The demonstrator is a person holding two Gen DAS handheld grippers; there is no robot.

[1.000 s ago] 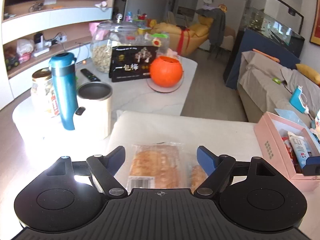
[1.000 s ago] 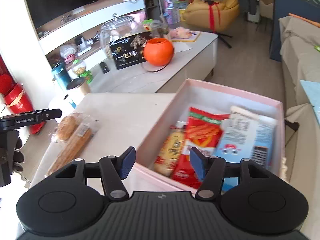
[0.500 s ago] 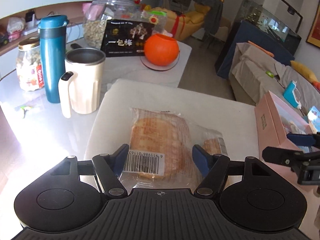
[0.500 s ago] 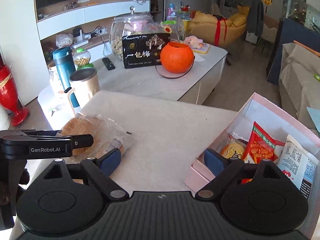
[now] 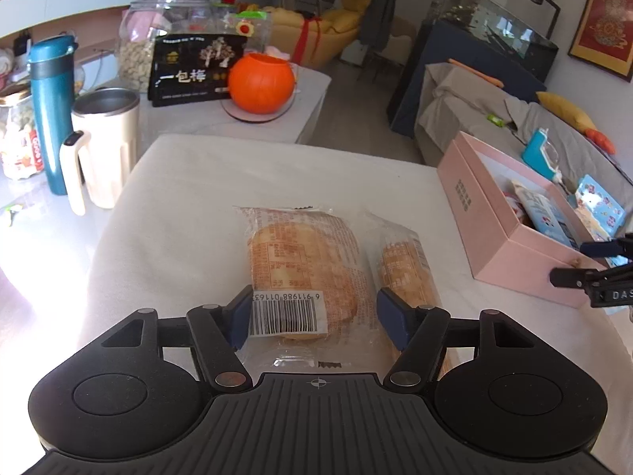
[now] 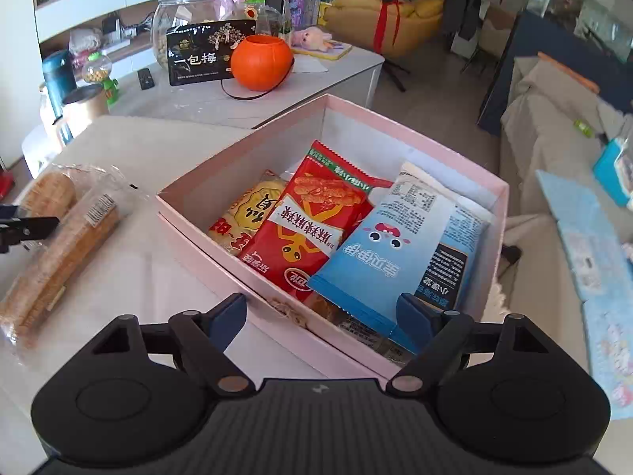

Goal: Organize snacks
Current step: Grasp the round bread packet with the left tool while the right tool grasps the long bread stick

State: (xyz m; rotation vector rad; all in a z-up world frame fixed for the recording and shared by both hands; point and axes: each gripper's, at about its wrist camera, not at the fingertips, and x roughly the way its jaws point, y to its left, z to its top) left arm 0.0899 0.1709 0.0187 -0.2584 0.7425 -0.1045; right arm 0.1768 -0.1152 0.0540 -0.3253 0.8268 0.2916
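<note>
Pink box on the white table holding a blue packet, red packet and yellow packet, contents mostly hidden in the left view, round bread pack between the closing, not yet touching jaws of the left gripper, long bread pack just beside it, right gripper spread but closing over the box's near wall.

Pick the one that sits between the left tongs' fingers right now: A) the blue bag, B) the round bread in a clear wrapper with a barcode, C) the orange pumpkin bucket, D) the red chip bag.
B: the round bread lies between the closing left tongs.
</note>
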